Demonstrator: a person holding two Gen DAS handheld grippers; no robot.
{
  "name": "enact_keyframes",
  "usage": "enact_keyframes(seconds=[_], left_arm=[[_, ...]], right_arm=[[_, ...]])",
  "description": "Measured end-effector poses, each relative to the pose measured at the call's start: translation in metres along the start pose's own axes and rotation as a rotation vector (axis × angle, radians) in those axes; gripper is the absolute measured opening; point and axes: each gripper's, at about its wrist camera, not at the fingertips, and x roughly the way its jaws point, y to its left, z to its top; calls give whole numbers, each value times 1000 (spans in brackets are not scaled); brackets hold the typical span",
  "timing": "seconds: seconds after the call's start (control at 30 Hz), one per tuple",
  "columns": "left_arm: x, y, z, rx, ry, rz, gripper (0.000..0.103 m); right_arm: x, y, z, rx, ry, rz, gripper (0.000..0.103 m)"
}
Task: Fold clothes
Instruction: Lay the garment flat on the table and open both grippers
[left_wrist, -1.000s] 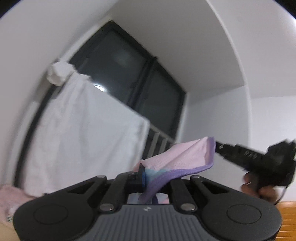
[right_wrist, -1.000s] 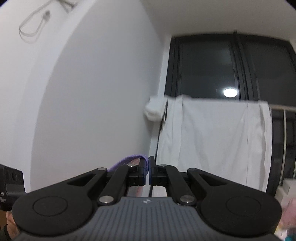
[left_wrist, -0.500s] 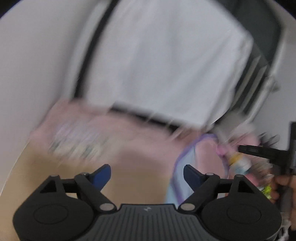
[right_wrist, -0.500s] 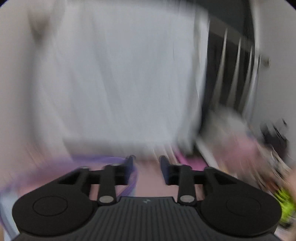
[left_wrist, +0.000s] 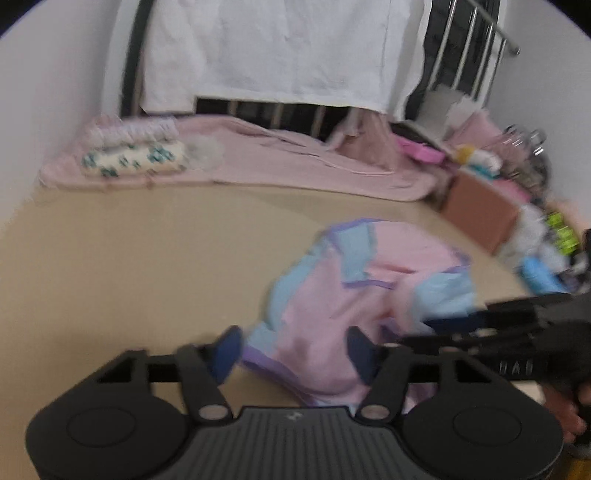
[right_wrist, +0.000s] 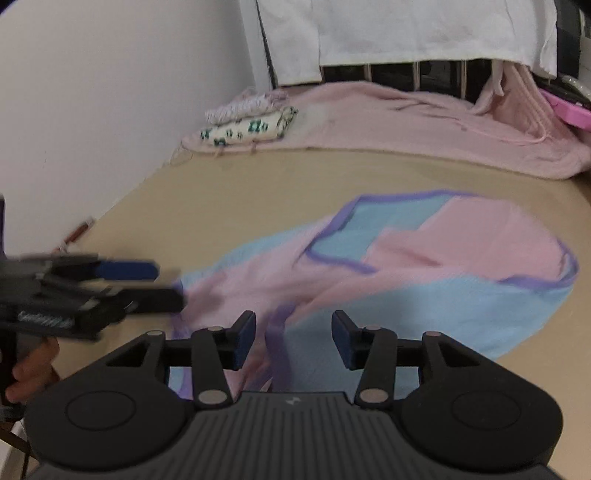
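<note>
Left wrist view: the left gripper (left_wrist: 293, 349) hangs with jaws apart over the near edge of the rumpled pink-and-blue shirt (left_wrist: 354, 291), which lies toward the tabletop's (left_wrist: 147, 266) near right.

Right wrist view: the right gripper (right_wrist: 293, 341) is also spread, holding nothing. Best to flatten the shirt first, then pinch matching corners.

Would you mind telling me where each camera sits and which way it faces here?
Left wrist: on the left gripper, open, looking down at the pink-and-blue garment on the tan surface; the right gripper and hand enter at right.
Right wrist: on the right gripper, open, above the same garment; the left gripper enters at left.
Shared: garment, pink blanket, white curtain.
</note>
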Motion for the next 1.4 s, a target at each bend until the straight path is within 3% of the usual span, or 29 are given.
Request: enact_keyframes(seconds=[0.03, 0.1, 0.2, 0.3, 0.33, 0.4, 0.43, 0.5, 0.53, 0.6, 0.63, 0.7, 0.73, 0.77, 0.83, 0.93, 1.07, 1.17, 1.23, 1.3, 1.4], left_arm=[[1, -4, 0, 17, 3, 21, 38], [4, -9, -3, 31, 26, 31, 36], [12, -19, -9, 88, 56, 67, 32], [16, -28, -15, 123, 36, 91, 33], [16, -31, -15, 124, 30, 102, 33], [6, -37, -15, 98, 12, 97, 32], [-1, -39, -15, 80, 1, 89, 35], [-16, -48, -19, 72, -18, 36, 48], [-23, -52, -23, 73, -26, 2, 61], [-35, -63, -30, 88, -27, -57, 61], [-32, -71, -34, 121, 1, -65, 61], [-22, -85, -41, 199, 47, -41, 34], [-18, -88, -42, 220, 58, -27, 10], [-15, -88, -42, 224, 60, -18, 7], [-10, -86, -42, 225, 66, -9, 5], [-4, -72, -38, 205, 69, -11, 3], [23, -47, -13, 268, 71, 78, 3], [55, -27, 17, 262, 102, 128, 3], [75, -22, 30, 341, 92, 180, 3], [96, -18, 43, 419, 82, 232, 3], [97, -5, 58, 413, 78, 270, 9]], right_arm=[[5, -1, -1, 6, 6, -8, 8], [-9, -15, -11, 74, -44, -56, 6], [-63, -42, -44, 215, -164, -191, 5], [-120, -68, -82, 331, -261, -327, 6], [-129, -71, -92, 348, -260, -358, 10], [-136, -74, -110, 361, -228, -405, 38], [-139, -73, -116, 363, -241, -411, 63], [-144, -70, -120, 352, -291, -404, 65], [-147, -69, -119, 337, -314, -398, 65], [-144, -69, -113, 311, -306, -381, 63], [-134, -73, -108, 303, -284, -374, 56], [-114, -81, -98, 288, -234, -351, 45], [-104, -85, -93, 279, -208, -329, 38], [-95, -91, -89, 278, -184, -313, 26], [-80, -93, -84, 288, -180, -303, 18], [-62, -90, -76, 315, -198, -286, 15], [-34, -70, -52, 307, -190, -309, 15], [-14, -77, -30, 422, -214, -326, 15], [-5, -85, -18, 499, -219, -336, 16], [-7, -93, -12, 546, -200, -336, 18], [-24, -99, -16, 543, -210, -315, 42]])
